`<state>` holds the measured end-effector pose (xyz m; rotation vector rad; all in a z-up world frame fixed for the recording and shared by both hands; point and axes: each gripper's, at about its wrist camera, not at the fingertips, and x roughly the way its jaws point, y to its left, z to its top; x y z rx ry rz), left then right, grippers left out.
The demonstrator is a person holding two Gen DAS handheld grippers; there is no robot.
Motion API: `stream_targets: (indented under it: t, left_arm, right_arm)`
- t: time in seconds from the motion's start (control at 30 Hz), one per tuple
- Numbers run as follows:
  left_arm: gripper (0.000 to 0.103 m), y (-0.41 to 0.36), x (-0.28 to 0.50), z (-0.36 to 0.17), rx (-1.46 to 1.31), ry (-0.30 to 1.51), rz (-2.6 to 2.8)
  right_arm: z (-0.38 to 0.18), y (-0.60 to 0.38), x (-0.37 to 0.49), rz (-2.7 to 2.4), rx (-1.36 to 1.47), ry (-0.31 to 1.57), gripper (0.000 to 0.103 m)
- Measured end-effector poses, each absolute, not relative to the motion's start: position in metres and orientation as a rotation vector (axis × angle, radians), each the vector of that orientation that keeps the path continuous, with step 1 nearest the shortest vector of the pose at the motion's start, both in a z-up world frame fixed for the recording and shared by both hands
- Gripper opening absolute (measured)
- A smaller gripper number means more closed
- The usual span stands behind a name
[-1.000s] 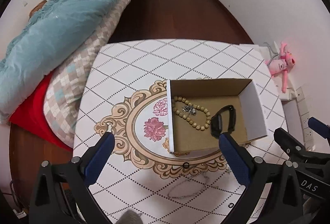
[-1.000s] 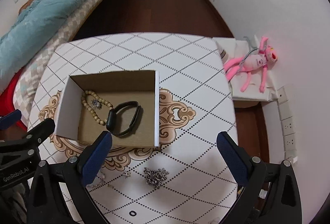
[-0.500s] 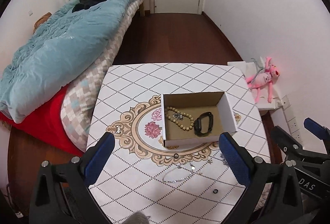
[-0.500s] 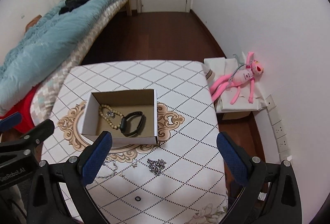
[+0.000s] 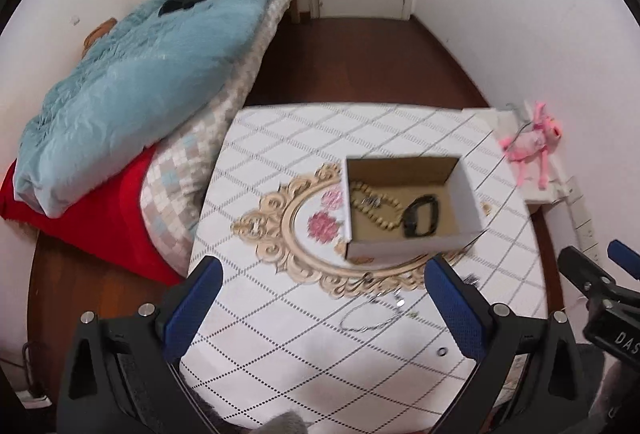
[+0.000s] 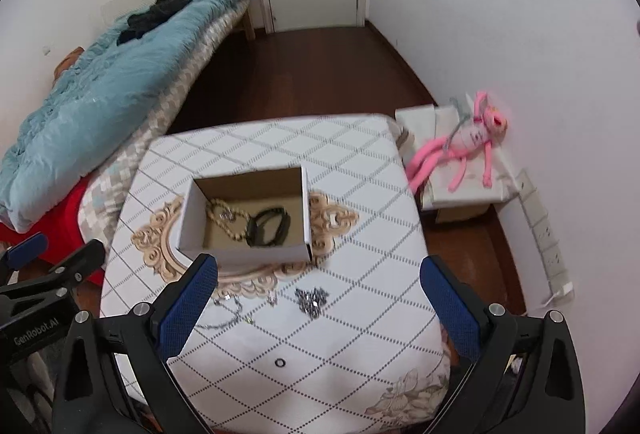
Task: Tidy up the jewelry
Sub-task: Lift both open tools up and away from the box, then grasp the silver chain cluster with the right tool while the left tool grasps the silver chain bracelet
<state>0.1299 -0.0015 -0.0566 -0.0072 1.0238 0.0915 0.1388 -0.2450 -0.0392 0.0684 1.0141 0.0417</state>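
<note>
While both grippers hang high, left wrist view: left gripper (image 5: 318, 300), jaws apart and empty; cardboard box (image 5: 408, 248) holds bead bracelet (image 5: 374, 204) and black band (image 5: 420, 216); silver chain (image 5: 370, 320) lies loose on the tablecloth (image 5: 280, 346). Right wrist view: right gripper (image 6: 318, 298), jaws apart; dark chain heap (image 6: 311, 300) and small ring (image 6: 280, 362) remain. Best descend squarely, pinching the heap whole. Bed (image 6: 100, 102) adjoins the table.

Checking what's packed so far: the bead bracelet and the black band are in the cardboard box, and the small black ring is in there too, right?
Not quite. The bead bracelet and black band lie in the cardboard box, but the small black ring lies on the table outside it, as the right wrist view shows.
</note>
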Motion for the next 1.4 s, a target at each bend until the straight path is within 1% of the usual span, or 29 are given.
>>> stream_targets:
  t: [0.07,0.17,0.27,0.3,0.33,0.37,0.43,0.47,0.5,0.53,0.57,0.63,0.67,0.7,0.77,0.87,1.23,1.33,1.4]
  left_arm:
    - [0.103,0.004,0.132,-0.076,-0.012,1.062,0.106]
    - [0.102,0.010,0.135,-0.109,-0.018,1.128,0.113]
    - [0.101,0.012,0.137,-0.142,-0.014,1.200,0.105]
    - [0.099,0.012,0.137,-0.152,-0.011,1.222,0.099]
    - [0.093,0.012,0.138,-0.164,-0.006,1.251,0.100]
    - [0.092,0.012,0.138,-0.171,-0.005,1.268,0.099]
    - [0.092,0.013,0.138,-0.185,-0.009,1.300,0.102]
    - [0.092,0.013,0.138,-0.189,-0.010,1.310,0.102]
    - [0.092,0.014,0.138,-0.192,-0.011,1.319,0.103]
    - [0.092,0.014,0.138,-0.195,-0.012,1.325,0.103]
    - [0.092,0.015,0.138,-0.198,-0.013,1.330,0.103]
    - [0.092,0.016,0.140,-0.203,-0.014,1.342,0.105]
    - [0.092,0.015,0.141,-0.205,-0.014,1.346,0.104]
    - [0.092,0.015,0.142,-0.206,-0.010,1.348,0.104]
    - [0.092,0.014,0.142,-0.207,-0.002,1.351,0.104]
    - [0.092,0.016,0.139,-0.205,-0.003,1.351,0.103]
    - [0.092,0.023,0.136,-0.208,-0.059,1.357,0.061]
    - [0.091,0.019,0.136,-0.213,-0.074,1.365,0.038]
    - [0.091,0.015,0.137,-0.218,-0.080,1.373,0.026]
  right_arm:
    - [-0.063,-0.248,0.142,0.051,0.098,1.062,0.102]
    - [-0.101,-0.251,0.149,0.056,0.122,1.124,0.091]
    - [-0.141,-0.255,0.154,0.066,0.155,1.179,0.090]
    - [-0.153,-0.256,0.156,0.069,0.165,1.197,0.085]
    - [-0.167,-0.258,0.158,0.074,0.179,1.220,0.081]
    - [-0.176,-0.258,0.160,0.081,0.189,1.234,0.073]
    - [-0.194,-0.259,0.163,0.092,0.208,1.253,0.064]
    - [-0.200,-0.259,0.165,0.097,0.214,1.257,0.055]
    - [-0.207,-0.259,0.166,0.101,0.220,1.262,0.052]
    - [-0.211,-0.259,0.168,0.106,0.228,1.265,0.051]
    - [-0.216,-0.258,0.170,0.108,0.234,1.270,0.047]
    - [-0.224,-0.256,0.175,0.116,0.238,1.279,0.044]
    - [-0.229,-0.254,0.178,0.121,0.237,1.285,0.040]
    - [-0.234,-0.251,0.181,0.136,0.237,1.293,0.028]
    - [-0.239,-0.246,0.184,0.159,0.243,1.278,0.014]
    - [-0.232,-0.244,0.181,0.186,0.266,1.239,0.011]
    - [-0.164,-0.272,0.152,0.233,0.439,1.095,0.010]
    - [-0.165,-0.274,0.152,0.215,0.396,1.101,0.010]
    - [-0.176,-0.276,0.151,0.200,0.380,1.125,0.010]
